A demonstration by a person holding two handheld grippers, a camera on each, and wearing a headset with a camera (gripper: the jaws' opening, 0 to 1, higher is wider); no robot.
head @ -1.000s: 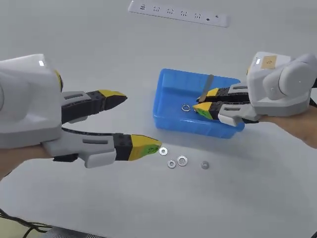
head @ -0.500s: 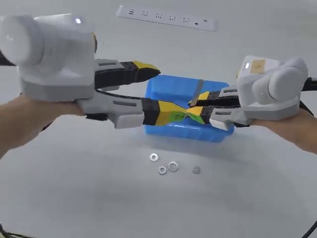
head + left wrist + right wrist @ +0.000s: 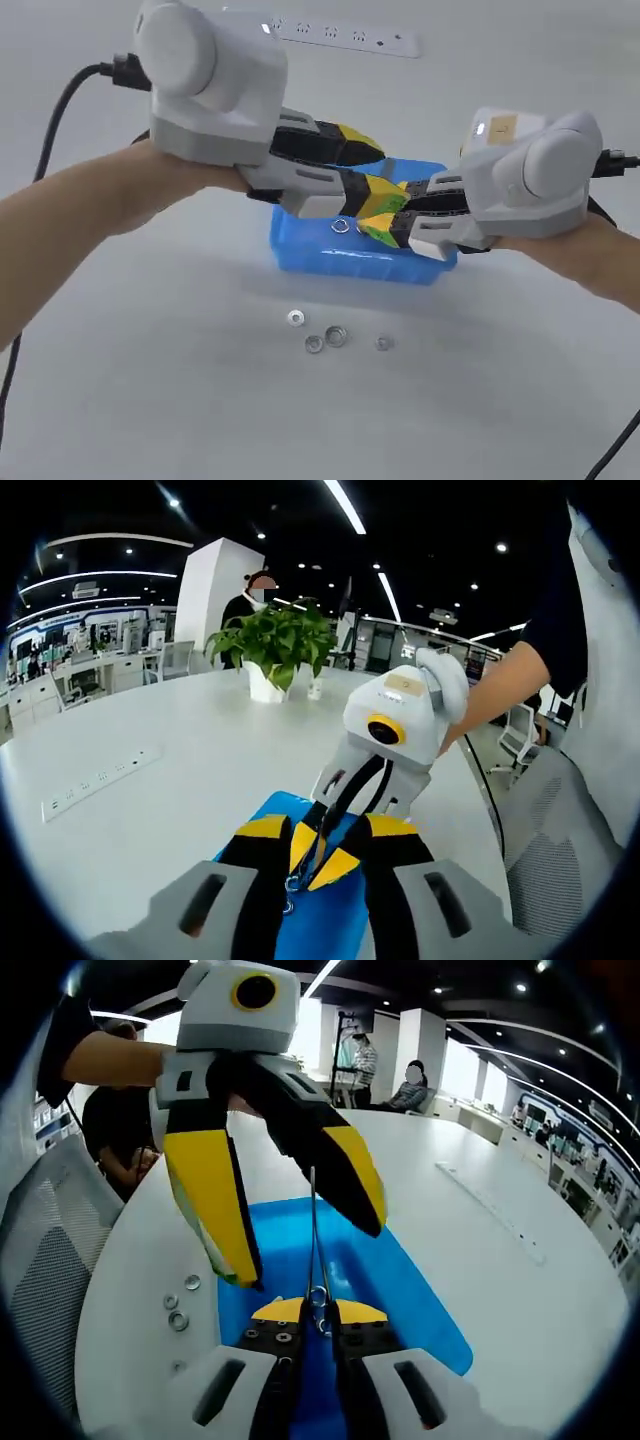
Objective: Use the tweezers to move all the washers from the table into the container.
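Left claw (image 3: 320, 852) now above the container (image 3: 330, 262)
Open, it straddles tweezers (image 3: 312, 1230) the right claw (image 3: 318, 1312) pinches; four washers (image 3: 336, 336) wait beside it.

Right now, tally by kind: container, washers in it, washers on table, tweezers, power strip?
blue container: 1
washer inside it: 1
loose washers on the table: 4
tweezers: 1
power strip: 1
Total: 8

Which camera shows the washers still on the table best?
The head view: four washers lie in the open on the table, near the blue container. The right gripper view catches some of them, small, at its left side beside the container. The left gripper view looks over the container.
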